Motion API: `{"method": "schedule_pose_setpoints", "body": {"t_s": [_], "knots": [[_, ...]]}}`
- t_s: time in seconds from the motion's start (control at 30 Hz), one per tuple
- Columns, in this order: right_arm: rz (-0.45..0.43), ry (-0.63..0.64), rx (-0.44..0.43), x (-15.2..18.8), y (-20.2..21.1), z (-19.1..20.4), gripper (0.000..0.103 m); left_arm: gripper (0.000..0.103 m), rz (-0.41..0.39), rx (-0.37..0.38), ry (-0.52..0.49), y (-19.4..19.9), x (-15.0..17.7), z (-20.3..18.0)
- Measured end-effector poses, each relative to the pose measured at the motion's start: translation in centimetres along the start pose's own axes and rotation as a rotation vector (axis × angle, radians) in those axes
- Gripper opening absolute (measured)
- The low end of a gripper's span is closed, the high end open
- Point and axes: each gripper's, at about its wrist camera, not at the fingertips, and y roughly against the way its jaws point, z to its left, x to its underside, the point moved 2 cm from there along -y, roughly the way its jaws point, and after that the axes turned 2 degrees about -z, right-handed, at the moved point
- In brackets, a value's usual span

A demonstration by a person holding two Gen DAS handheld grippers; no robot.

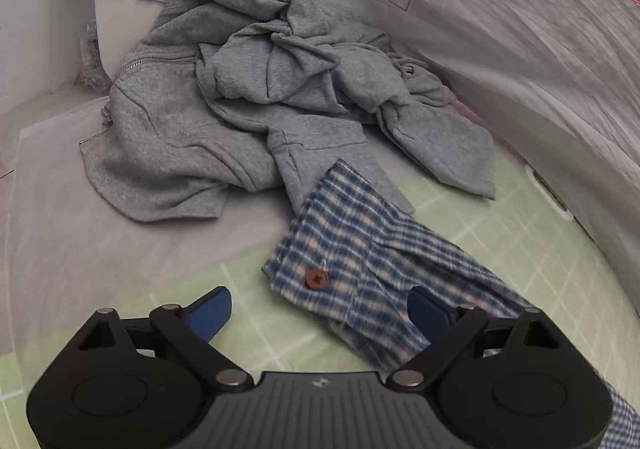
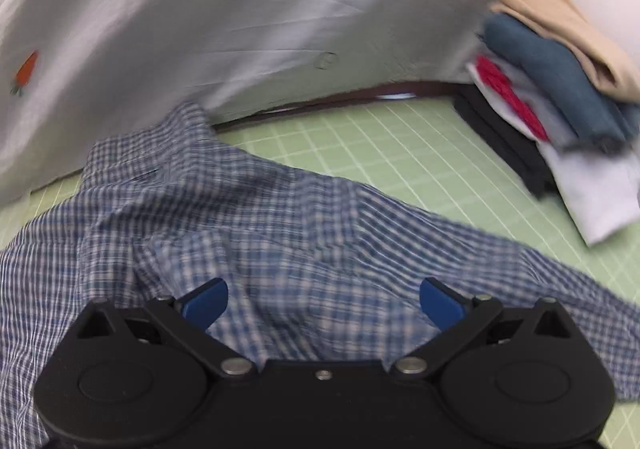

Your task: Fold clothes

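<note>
Shirt point(image 2: 280, 217), plaid, lies spread and rumpled on mat point(image 2: 400, 137). Cuff point(image 1: 340, 261) sits ahead of left gripper point(image 1: 320, 309); right gripper point(image 2: 324, 301) hovers over body. Both stand agape, empty. Light, limp cloth; best taken at cuff or hem.

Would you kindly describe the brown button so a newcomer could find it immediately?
On the green grid mat lies a blue plaid sleeve, below the crumpled grey hoodie. The brown button sits on its cuff, the only reddish-brown dot there.

Bare green mat point(image 2: 400, 153) lies open between the checked shirt point(image 2: 280, 229) and the folded stack point(image 2: 552, 105) (white sheet point(image 2: 240, 9) behind).
</note>
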Motion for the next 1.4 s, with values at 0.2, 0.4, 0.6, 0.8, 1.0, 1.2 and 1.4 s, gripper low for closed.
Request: {"method": "schedule_pose_setpoints", "body": {"t_s": [0.2, 0.4, 0.6, 0.8, 1.0, 1.2, 1.4], "knots": [[-0.069, 0.137, -0.112, -5.6, -3.7, 9.2, 0.103, 0.082, -0.025, -0.008, -0.066, -1.3, -0.7, -0.5], [-0.096, 0.291, -0.189, -9.6, -8.5, 20.6, 0.075, 0.059, -0.042, 0.022, -0.061, -1.6, -1.0, -0.5], [0.073, 0.314, -0.156, -9.1, -13.7, 25.7, 0.05, 0.028, -0.059, 0.051, -0.056, -1.8, -1.2, -0.4], [0.112, 0.105, -0.178, -10.5, -14.8, 22.3, 0.005, 0.01, -0.067, 0.104, -0.003, -1.6, -1.8, 0.5], [-0.106, -0.183, -0.372, -16.7, -9.5, 17.8, 0.005, 0.009, -0.166, 0.144, -0.015, 2.3, -4.0, 1.0], [-0.108, -0.156, -0.455, -16.7, -9.9, 19.7, 0.005, 0.009, -0.176, 0.064, -0.013, 1.9, -4.9, 1.9], [0.002, -0.071, -0.456, -14.1, -11.7, 22.7, 0.066, 0.027, -0.127, -0.016, -0.004, 1.4, -4.5, 2.9]]}}
